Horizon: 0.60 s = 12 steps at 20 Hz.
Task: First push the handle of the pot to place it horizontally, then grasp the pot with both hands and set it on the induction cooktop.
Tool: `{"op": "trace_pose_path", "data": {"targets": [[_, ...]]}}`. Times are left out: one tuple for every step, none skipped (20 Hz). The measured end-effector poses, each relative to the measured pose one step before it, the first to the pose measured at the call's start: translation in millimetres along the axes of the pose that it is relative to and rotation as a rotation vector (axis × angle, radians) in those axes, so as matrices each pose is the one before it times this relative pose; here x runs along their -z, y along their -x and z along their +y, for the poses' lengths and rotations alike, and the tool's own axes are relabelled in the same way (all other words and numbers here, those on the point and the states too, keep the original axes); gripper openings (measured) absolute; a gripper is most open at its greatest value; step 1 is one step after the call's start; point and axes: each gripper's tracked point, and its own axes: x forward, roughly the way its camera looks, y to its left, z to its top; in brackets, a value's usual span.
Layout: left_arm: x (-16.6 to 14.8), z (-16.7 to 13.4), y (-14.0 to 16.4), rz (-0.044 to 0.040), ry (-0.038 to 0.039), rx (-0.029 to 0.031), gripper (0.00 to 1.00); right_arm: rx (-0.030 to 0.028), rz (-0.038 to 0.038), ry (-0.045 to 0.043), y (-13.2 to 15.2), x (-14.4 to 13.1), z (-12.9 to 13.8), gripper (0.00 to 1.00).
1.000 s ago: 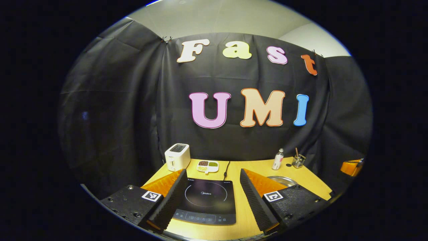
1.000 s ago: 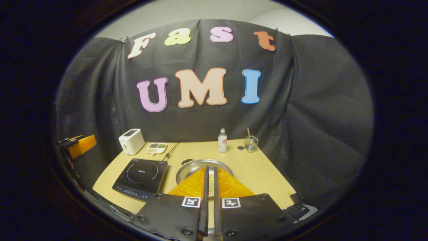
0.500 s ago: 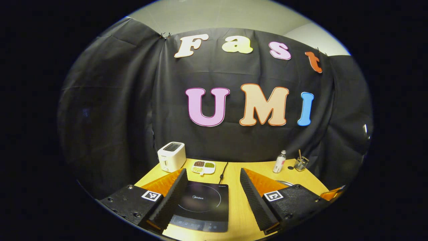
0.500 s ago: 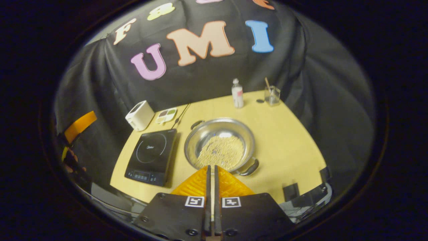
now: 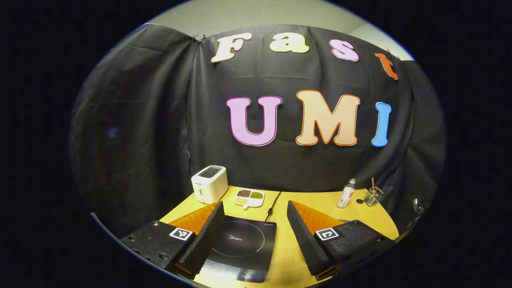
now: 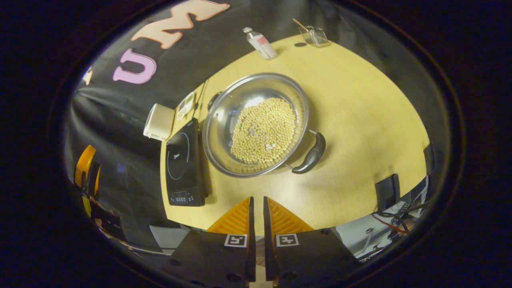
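Observation:
A steel pot [image 6: 240,108] holding a layer of pale beans sits on the yellow table [image 6: 360,112], just right of the black induction cooktop [image 6: 184,164]. One black pot handle [image 6: 312,154] points toward the near right and the other handle [image 6: 214,100] toward the far left, so they lie on a diagonal. My right gripper [image 6: 256,204] hangs high above the table's near edge, short of the pot, shut with nothing between its fingers. My left gripper [image 5: 254,214] is open and empty over the near part of the cooktop [image 5: 240,244].
A white toaster [image 5: 209,188] and a small divided dish [image 5: 249,197] stand behind the cooktop, with its cord [image 5: 274,204] between them. A bottle [image 5: 346,193] and a glass [image 5: 373,196] stand at the far right. A black clamp [image 6: 387,190] grips the near table edge.
My right gripper has risen and tipped downward, so the pot now lies below it in near top-down sight. My left gripper has shifted a little and stays open.

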Motion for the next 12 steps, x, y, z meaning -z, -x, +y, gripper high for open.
{"op": "trace_pose_path", "data": {"targets": [[-0.16,-2.56,-1.91,0.00424,-0.00296,-0.00477,0.92,0.00555,0.02391,-0.00422,-5.82,-0.97,-3.75,0.12],[1.72,-3.25,-1.2,0.0061,-0.00036,-0.00511,0.96,0.00573,0.01972,-0.0066,-5.67,-2.8,-3.41,0.12],[1.03,-1.94,-1.76,0.00889,0.00168,-0.00754,0.92,0.01019,0.02087,-0.00887,-7.3,-0.24,-4.24,0.12],[1.73,-2.05,-2.48,0.00917,0.00132,-0.00807,0.96,0.00708,0.01665,-0.00911,-5.83,-1.92,-3.04,0.12],[0.96,-2.69,-2.75,0.00672,0.00126,-0.00682,0.96,0.0054,0.01209,-0.00569,-4.87,-2.74,-1.74,0.12],[0.87,-2.3,-1.33,0.00511,0.00079,-0.00555,0.96,0.00881,0.00916,-0.0017,-4.53,-3.48,-2.66,0.12],[0.34,-2.89,-1.86,0.0036,0.00142,-0.00415,0.96,0.00685,0.00992,-0.00154,-4.56,-1.4,-3.48,0.12],[1.65,-2.21,-2.64,0.00605,-0.00013,-0.00424,0.96,0.00493,0.01312,-0.00266,-3.56,-1.59,-2.64,0.12],[0.57,-2.16,-1.84,0.00454,-0.00078,-0.00598,0.96,0.00353,0.01464,-0.00171,-2.97,-0.63,-2.03,0.12],[1.9,-1.96,-1.82,0.00359,0.00174,-0.00493,0.96,0.00393,0.0119,0.00242,-3.03,-1.57,-2.51,0.12],[1.57,-2.67,-1.62,0.00624,0.0042,-0.00329,0.96,0.0076,0.00964,0.00399,-3.47,-1.24,-3.38,0.12],[1.91,-2.17,-0.29,0.00669,0.00584,-0.00191,0.96,0.00664,0.0077,-0.00256,-2.33,-2.05,-3.93,0.12]]}}
